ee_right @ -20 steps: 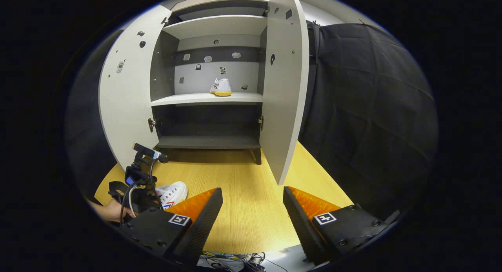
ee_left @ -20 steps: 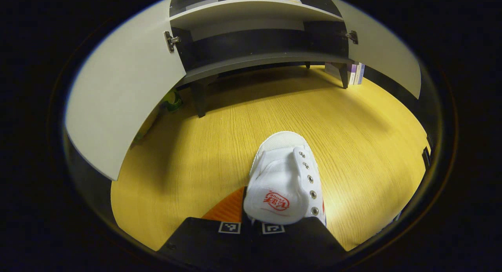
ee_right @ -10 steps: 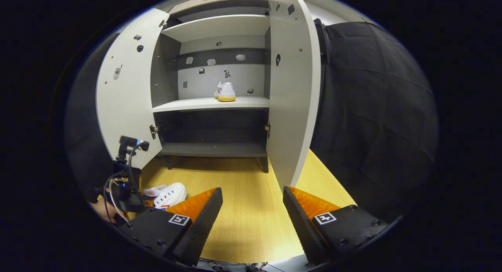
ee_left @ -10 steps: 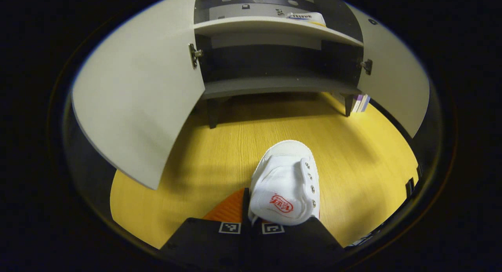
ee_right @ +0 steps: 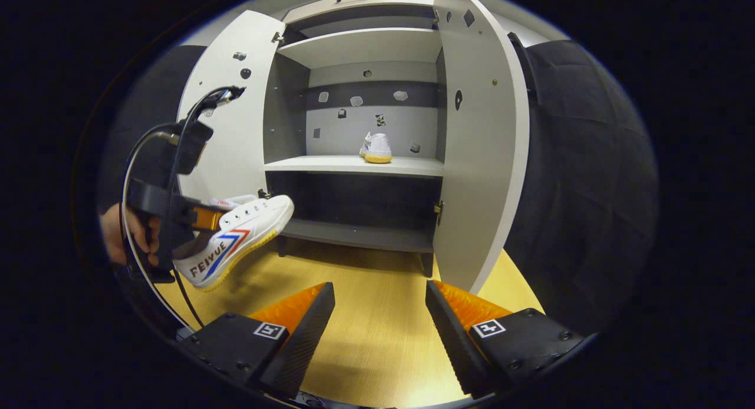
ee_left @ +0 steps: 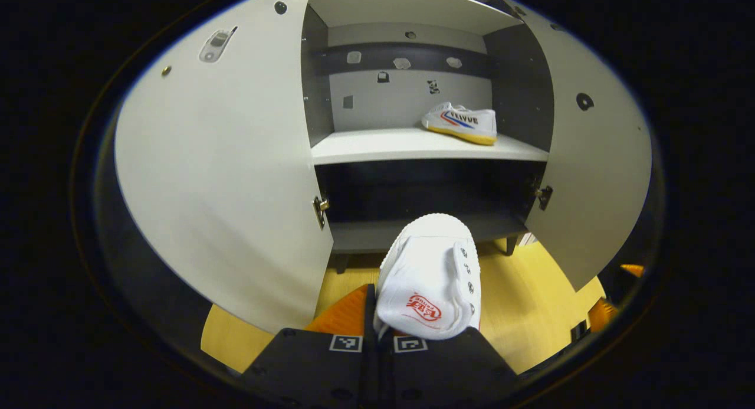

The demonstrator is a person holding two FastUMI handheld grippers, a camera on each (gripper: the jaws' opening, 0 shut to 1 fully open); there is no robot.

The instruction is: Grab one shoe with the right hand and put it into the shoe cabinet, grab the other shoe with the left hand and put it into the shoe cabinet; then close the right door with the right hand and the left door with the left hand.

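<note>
My left gripper (ee_left: 377, 329) is shut on a white canvas shoe (ee_left: 429, 276), pinching its collar, and holds it in the air with the toe toward the open shoe cabinet (ee_left: 413, 146). In the right gripper view that shoe (ee_right: 236, 238) hangs above the floor at the left, held by the left gripper (ee_right: 203, 217) and a hand (ee_right: 121, 235). The other white shoe (ee_left: 461, 123) stands on the right of the cabinet's middle shelf (ee_right: 354, 164), where it (ee_right: 377, 148) shows heel-on. My right gripper (ee_right: 380, 303) is open and empty, low over the floor facing the cabinet.
Both cabinet doors stand open: the left door (ee_left: 224, 161) and the right door (ee_left: 590, 167). The right door (ee_right: 478, 155) is just ahead of my right gripper. A dark lower shelf (ee_right: 360, 235) sits over the yellow wooden floor (ee_right: 377, 338). Black cloth (ee_right: 578, 179) hangs at the right.
The left gripper has lifted the shoe off the floor and tilted up toward the cabinet's shelves. The right gripper has shifted slightly and stayed open.
</note>
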